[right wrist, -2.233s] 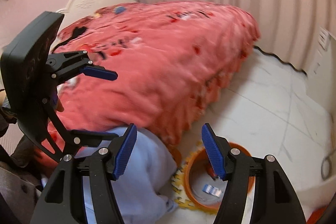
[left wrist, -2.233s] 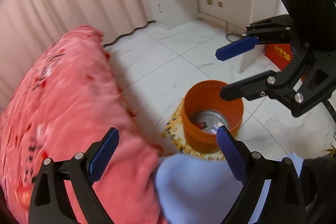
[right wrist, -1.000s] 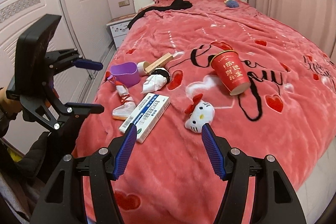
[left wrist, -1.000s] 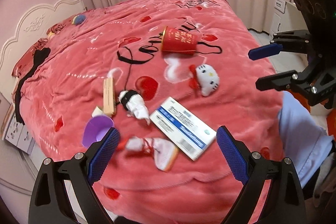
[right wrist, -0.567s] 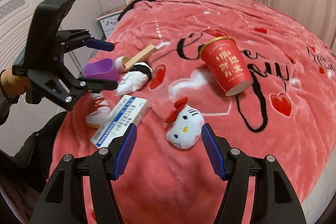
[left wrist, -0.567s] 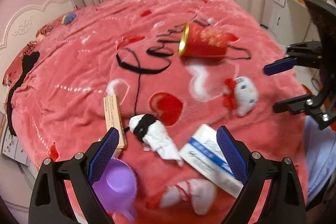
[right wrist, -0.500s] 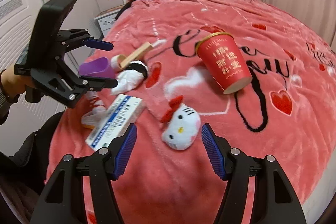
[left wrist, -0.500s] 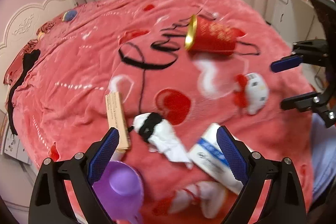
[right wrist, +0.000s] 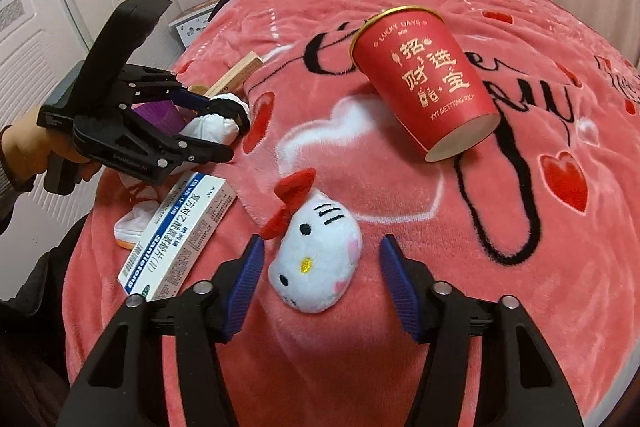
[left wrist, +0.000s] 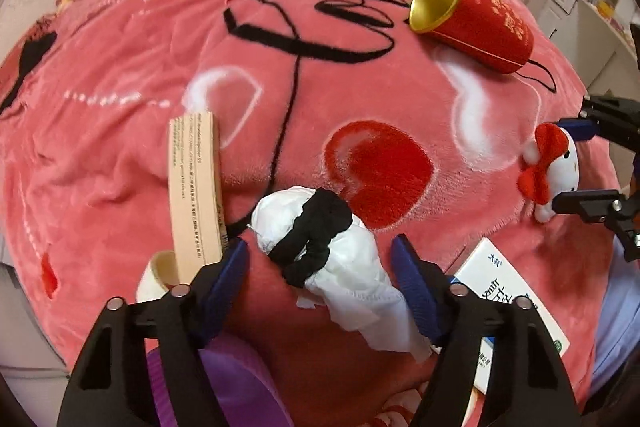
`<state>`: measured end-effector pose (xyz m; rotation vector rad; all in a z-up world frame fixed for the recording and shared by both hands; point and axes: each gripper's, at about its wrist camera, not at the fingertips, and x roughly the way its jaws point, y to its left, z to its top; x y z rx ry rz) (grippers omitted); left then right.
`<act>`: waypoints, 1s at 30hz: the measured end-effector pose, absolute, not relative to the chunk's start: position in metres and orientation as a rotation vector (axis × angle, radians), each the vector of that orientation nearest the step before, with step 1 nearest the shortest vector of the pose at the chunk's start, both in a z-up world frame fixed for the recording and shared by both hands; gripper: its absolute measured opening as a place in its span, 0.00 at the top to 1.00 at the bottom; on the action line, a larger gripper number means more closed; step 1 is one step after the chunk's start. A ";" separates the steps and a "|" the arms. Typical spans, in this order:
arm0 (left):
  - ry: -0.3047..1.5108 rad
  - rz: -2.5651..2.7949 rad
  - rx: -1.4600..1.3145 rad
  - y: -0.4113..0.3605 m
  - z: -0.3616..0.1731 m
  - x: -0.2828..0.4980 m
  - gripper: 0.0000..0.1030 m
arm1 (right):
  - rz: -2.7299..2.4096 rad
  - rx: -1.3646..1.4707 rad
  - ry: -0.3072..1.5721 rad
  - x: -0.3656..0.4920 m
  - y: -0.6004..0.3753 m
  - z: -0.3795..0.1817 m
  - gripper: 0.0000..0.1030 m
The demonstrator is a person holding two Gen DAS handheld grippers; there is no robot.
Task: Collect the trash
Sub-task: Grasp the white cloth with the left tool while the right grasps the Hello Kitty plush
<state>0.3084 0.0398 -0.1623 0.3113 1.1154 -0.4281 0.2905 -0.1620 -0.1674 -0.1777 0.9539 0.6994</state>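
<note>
Left wrist view – left gripper point(left wrist: 320, 259): its jaws were held wide apart, with the crumpled white tissue wad wrapped in a black band point(left wrist: 320, 247) lying between the blue pads, ungripped; half a second earlier the wad was seen farther ahead of the fingers.
Left wrist view – surroundings: a flat tan wooden block point(left wrist: 195, 187) was seen just left of the wad, a white-and-blue medicine carton point(left wrist: 508, 311) to its right, and a purple plastic cup point(left wrist: 224, 387) under the left finger, all on the pink plush blanket point(left wrist: 120, 75).
Left wrist view – red paper cup with gold lining point(left wrist: 468, 15): it was found on its side, larger in frame than before.
Right wrist view – right gripper point(right wrist: 322, 275): its jaws were spread open, empty, around a white plush cat head with a red bow point(right wrist: 316, 255), brought closer than earlier.
Right wrist view – left gripper: it was seen lowered over the wad, beyond the carton.
</note>
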 end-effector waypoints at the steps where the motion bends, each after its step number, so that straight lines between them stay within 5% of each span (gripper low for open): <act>1: 1.116 -0.434 0.313 0.039 -0.162 0.308 0.31 | 0.701 -0.181 0.956 0.291 -0.161 -0.169 0.52; 11: 1.123 -0.448 0.287 0.040 -0.160 0.305 0.54 | 0.714 -0.191 0.954 0.290 -0.159 -0.174 0.69; 30: 0.897 -0.526 0.320 -0.005 -0.062 0.249 0.55 | 0.686 -0.125 0.771 0.213 -0.210 -0.085 0.69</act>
